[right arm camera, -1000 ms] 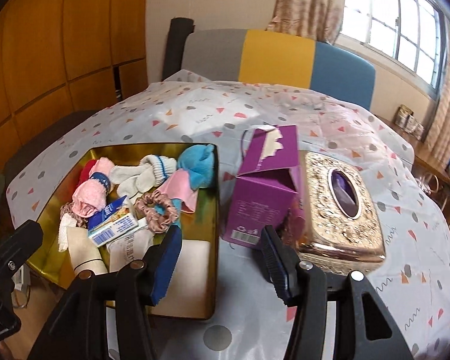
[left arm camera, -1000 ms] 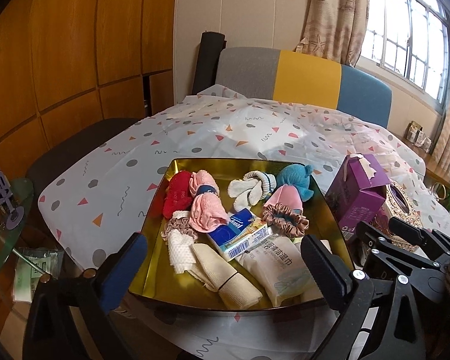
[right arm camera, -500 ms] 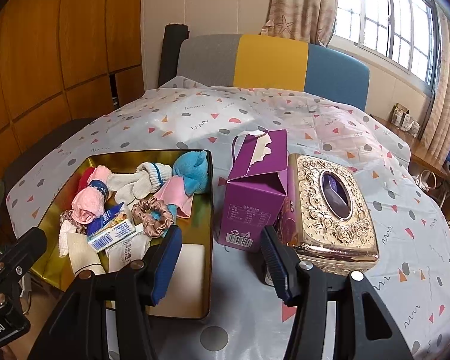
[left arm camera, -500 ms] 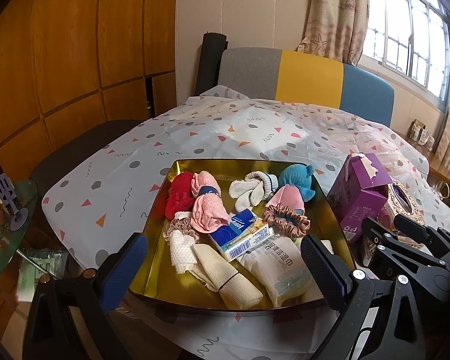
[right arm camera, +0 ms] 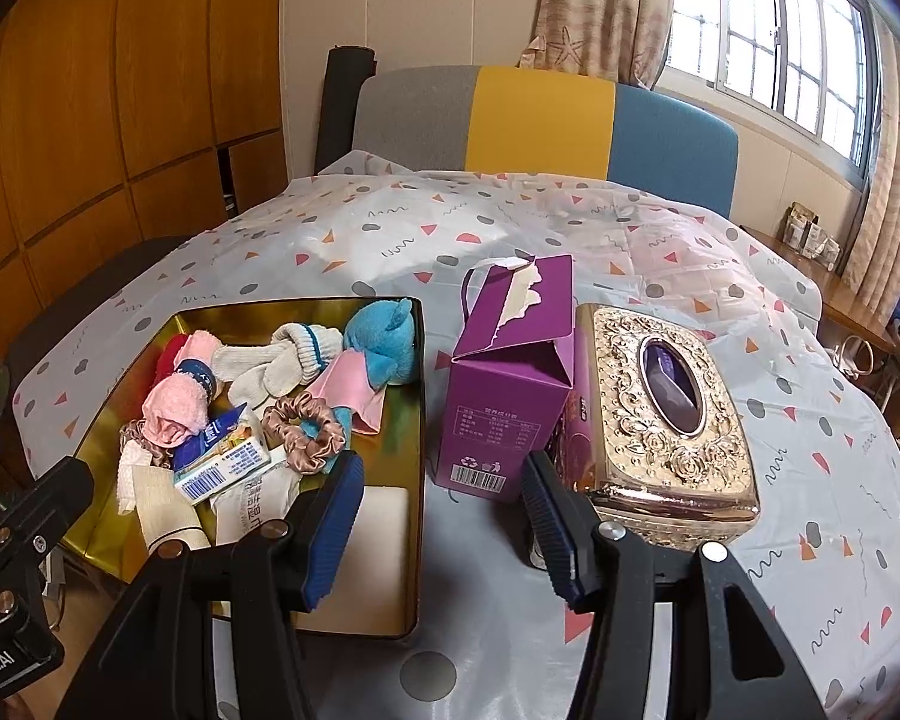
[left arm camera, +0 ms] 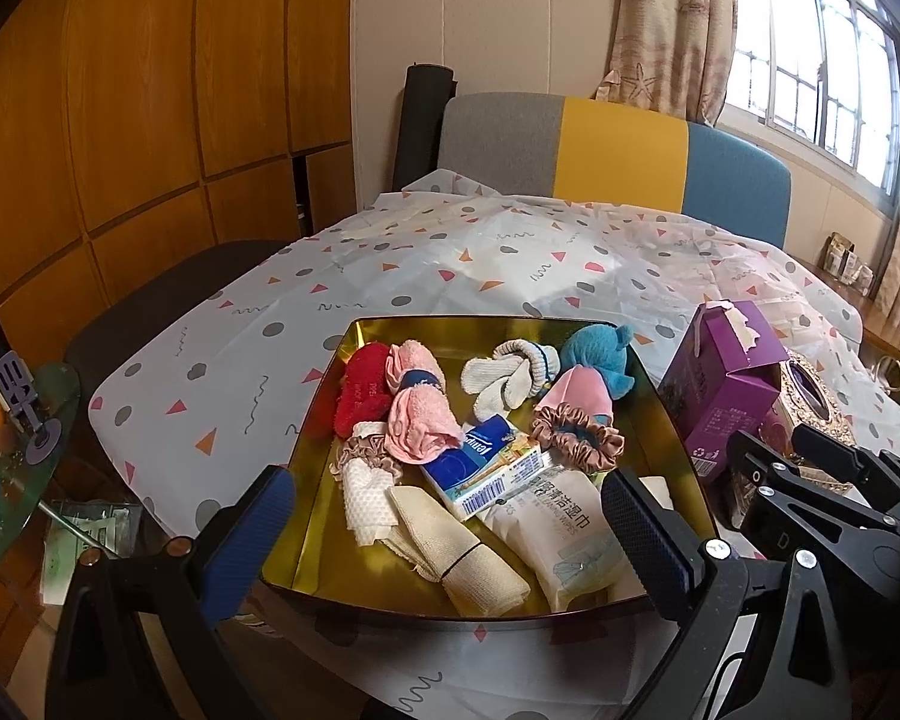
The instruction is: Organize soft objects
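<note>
A gold tray (left arm camera: pixel 312 438) (right arm camera: pixel 417 420) on the table holds soft items: a red towel (left arm camera: pixel 363 396), a pink rolled cloth (left arm camera: pixel 417 414), white socks (left arm camera: pixel 510 375), a blue plush (left arm camera: pixel 600 354) (right arm camera: pixel 381 342), a satin scrunchie (left arm camera: pixel 576 438) (right arm camera: pixel 306 429), a tissue pack (left arm camera: pixel 480 474), a wet-wipes pack (left arm camera: pixel 570 537) and a beige roll (left arm camera: pixel 456 546). My left gripper (left arm camera: pixel 444 546) is open and empty over the tray's near edge. My right gripper (right arm camera: pixel 444 522) is open and empty, in front of the purple box.
A purple carton (right arm camera: pixel 510 378) (left arm camera: pixel 726 384) stands right of the tray, with an ornate gold tissue box (right arm camera: pixel 660 402) beside it. A patterned cloth (right arm camera: pixel 570 228) covers the table. A sofa back (left arm camera: pixel 618 156) and a glass side table (left arm camera: pixel 24 450) stand around.
Both grippers have drawn back and risen slightly, so the tray and boxes sit a little lower and farther. Nothing was taken hold of.
</note>
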A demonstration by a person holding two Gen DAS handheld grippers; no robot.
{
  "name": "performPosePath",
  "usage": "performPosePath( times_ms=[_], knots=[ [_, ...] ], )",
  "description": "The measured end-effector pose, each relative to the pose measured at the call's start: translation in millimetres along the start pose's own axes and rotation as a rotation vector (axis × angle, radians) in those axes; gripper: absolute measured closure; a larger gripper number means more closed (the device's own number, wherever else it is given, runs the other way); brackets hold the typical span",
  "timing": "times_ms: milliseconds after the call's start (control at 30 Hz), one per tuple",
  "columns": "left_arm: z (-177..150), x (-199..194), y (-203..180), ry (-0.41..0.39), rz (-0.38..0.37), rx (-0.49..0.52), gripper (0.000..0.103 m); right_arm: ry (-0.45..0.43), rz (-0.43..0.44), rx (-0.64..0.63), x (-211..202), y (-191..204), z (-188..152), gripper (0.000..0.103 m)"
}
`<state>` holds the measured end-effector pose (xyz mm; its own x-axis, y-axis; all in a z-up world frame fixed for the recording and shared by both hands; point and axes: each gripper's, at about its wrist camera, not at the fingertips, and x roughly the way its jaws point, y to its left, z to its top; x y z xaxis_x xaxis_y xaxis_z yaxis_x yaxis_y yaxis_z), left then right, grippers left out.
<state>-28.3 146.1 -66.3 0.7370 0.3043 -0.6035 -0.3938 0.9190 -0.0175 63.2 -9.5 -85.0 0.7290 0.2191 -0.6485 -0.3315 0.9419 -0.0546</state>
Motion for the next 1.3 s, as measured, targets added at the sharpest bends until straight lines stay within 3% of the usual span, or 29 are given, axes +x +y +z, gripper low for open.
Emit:
performPosePath(
  times_ms=[1300],
  knots=[
    [-5.5,2.1,3.1,0.012,0.002,-0.008,0.000,0.012,0.008,0.000,1.1,1.6,-2.8,0.048]
  ],
)
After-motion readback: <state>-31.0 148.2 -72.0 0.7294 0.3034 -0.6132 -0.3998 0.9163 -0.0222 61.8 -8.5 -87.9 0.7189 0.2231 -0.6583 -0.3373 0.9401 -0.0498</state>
